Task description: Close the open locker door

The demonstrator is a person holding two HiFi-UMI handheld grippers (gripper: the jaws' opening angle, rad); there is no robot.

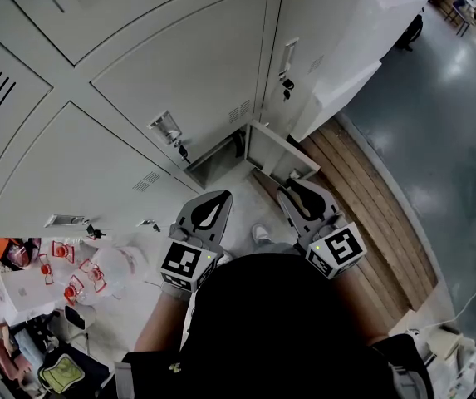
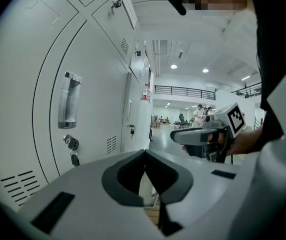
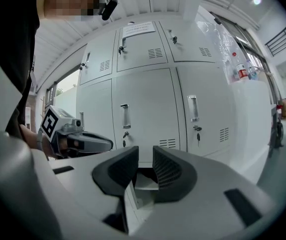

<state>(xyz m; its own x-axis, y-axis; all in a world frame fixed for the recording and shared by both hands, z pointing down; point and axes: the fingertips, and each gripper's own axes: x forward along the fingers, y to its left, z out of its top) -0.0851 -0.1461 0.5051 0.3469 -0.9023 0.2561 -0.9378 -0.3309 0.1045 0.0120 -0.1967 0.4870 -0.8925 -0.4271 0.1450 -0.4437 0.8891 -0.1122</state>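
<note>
From the head view, the open locker door [image 1: 283, 146] stands swung out from the bottom row, just ahead of both grippers and a little right of its dark compartment [image 1: 218, 163]. The left gripper [image 1: 219, 196] and right gripper [image 1: 289, 191] hover near it, touching nothing.

In the left gripper view the jaws are pressed together at the tips, with nothing pinched. Closed lockers run off to the far hall, and a key [image 2: 75, 159] hangs in the nearest lock.

In the right gripper view the jaws stand slightly spread and empty, with the open compartment showing between them.

The door looks like thin sheet steel – light, stiff, free on its hinges. I'd push flat on its outer face near the free edge. It may rebound off the frame.

Underfoot are a wooden plinth [image 1: 362, 198] and a glossy grey floor [image 1: 441, 115].
</note>
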